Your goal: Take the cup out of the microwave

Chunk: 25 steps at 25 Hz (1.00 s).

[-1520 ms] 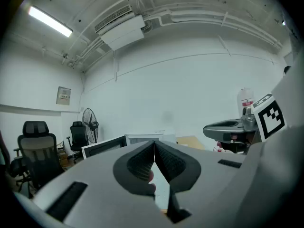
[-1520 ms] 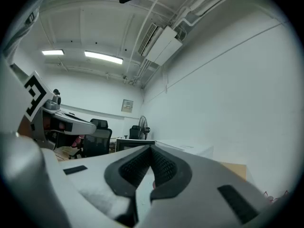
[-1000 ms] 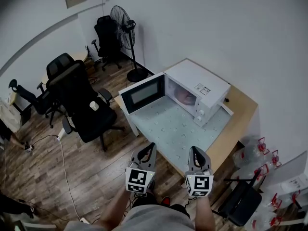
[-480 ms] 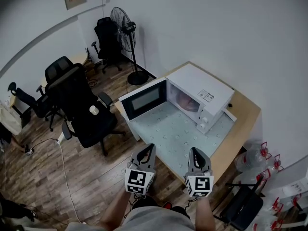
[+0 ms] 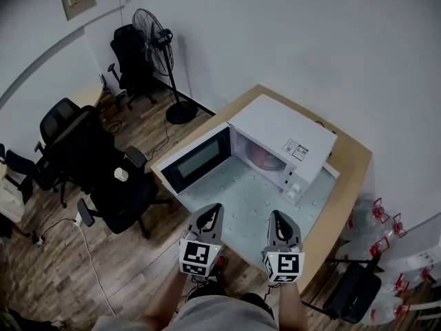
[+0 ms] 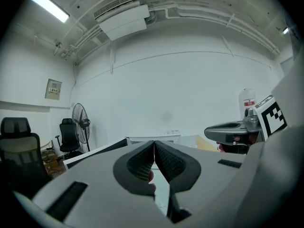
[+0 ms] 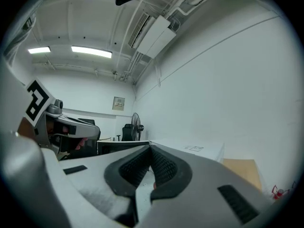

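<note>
Ahead of both grippers, past the near edge of the table [image 5: 348,178], stands the microwave [image 5: 282,126], a boxy white shell with a smooth flat top. Its dark glass door [image 5: 196,161] hangs wide open on the left gripper's side. Through the opening I can make out a pinkish rounded shape [image 5: 265,158] deep in the pale cavity. I take it for the cup, though its outline is too soft to say more. Between the grippers and the microwave lies a pale, matte mat [image 5: 241,198] speckled with a regular grid of small dots. It covers most of the light wooden tabletop. My left gripper [image 5: 212,211] is held level and short of the table. Its wedge-shaped grey jaws are pressed tip to tip, the dark ribbed pads [image 6: 141,164] meeting along a thin seam with nothing caught between them. My right gripper [image 5: 277,217] sits just beside it. It is closed the same way, with cross-hatched pads [image 7: 164,167] touching at the tips, and it is empty. Off beyond the left gripper's outer side, a black padded office chair [image 5: 117,192] stands on the plank floor.
</note>
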Available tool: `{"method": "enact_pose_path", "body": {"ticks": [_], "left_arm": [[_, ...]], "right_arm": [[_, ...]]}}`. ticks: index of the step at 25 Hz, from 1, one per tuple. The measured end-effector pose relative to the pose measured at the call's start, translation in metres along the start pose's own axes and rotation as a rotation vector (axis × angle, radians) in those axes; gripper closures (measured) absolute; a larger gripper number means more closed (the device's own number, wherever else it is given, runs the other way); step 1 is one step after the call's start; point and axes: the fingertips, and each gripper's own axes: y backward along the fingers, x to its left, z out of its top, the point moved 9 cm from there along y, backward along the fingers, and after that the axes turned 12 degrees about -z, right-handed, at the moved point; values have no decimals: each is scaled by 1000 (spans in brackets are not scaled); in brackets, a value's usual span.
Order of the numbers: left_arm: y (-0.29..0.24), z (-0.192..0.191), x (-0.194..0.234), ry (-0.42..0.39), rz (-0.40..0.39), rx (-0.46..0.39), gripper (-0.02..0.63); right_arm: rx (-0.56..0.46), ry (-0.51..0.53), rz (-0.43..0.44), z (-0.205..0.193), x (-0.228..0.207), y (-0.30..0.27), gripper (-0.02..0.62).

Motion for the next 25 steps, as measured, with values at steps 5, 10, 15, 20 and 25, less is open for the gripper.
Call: {"method": "enact_pose_path", "body": {"ticks": [5, 10, 15, 20, 25], "left_arm": [[-37, 3, 34, -8, -77, 6, 583], [-69, 4, 63, -12, -150, 10, 583], [-99, 2, 84, -20, -213, 15, 583], [-124, -1, 100, -19, -273, 17, 583], [-151, -12, 113, -22, -309, 43, 583]], "right_arm": [[28, -3, -71, -2, 4, -34, 578], [41, -1, -144, -3, 6, -61, 578], [54, 1, -206, -6, 7, -83, 578], [71, -8, -261, -13, 7, -100, 578], [97, -8, -300, -25, 7, -118, 578]]}}
